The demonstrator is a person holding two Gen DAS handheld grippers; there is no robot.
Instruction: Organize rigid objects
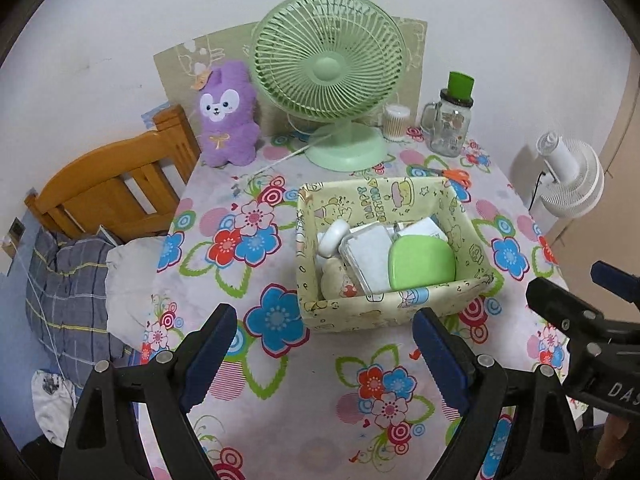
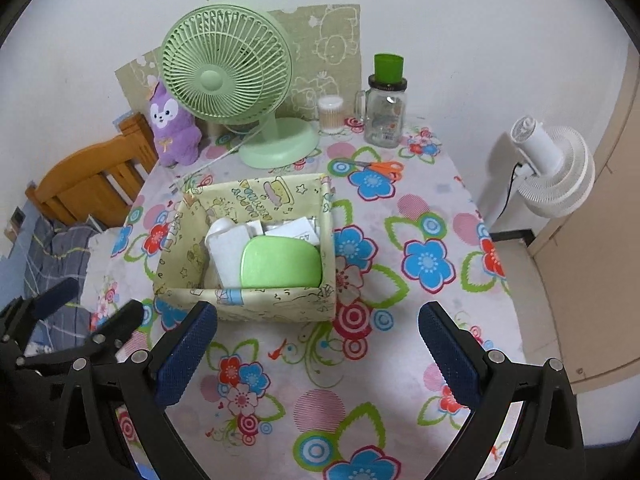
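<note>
Fingers [image 1: 216, 344] of our left gripper [image 1: 324, 360] stand wide apart with nothing between them; our right gripper [image 2: 316, 356] is equally spread and empty. Both hover over the table's [image 2: 400, 420] near edge. Ahead of both sits the box [image 1: 316, 216], mid-table, already holding a green case [image 1: 422, 262] and white items. Its long side runs across our view. Scissors [image 2: 380, 167] lie beyond the box toward the far right corner, handles pointing right; we judge them the nearest loose piece, and our right gripper the closer one. Fan [image 1: 332, 76], jar [image 1: 450, 128] and plush toy [image 1: 228, 116] line the far edge.
</note>
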